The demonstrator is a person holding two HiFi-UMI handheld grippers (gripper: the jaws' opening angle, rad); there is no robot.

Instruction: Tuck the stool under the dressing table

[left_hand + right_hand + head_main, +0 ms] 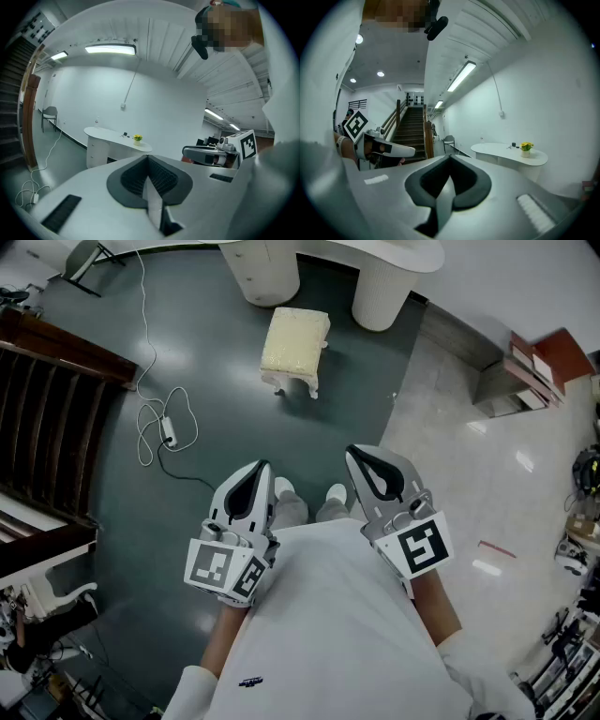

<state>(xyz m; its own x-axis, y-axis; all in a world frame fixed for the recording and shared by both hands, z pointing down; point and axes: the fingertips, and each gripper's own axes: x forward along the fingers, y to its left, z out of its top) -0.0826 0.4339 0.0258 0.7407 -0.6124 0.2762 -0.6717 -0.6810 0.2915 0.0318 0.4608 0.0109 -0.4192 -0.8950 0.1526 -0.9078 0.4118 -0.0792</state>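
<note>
A small stool [294, 348] with a cream cushion and white legs stands on the dark grey floor, just in front of the white dressing table [403, 257]. The table's two round pedestals [267, 270] flank the gap behind the stool. My left gripper [259, 469] and right gripper [354, 457] are held close to my body, well short of the stool, both shut and empty. The dressing table [117, 139] with a small yellow flower pot [137, 138] lies ahead in the left gripper view. The same table [508, 153] is at the right in the right gripper view.
A white cable with a power adapter [168, 432] lies coiled on the floor left of me. A dark wooden staircase [47, 427] runs along the left. A chair [82, 259] stands at the far left. Red boxes [553, 357] sit on the pale tiled floor at right.
</note>
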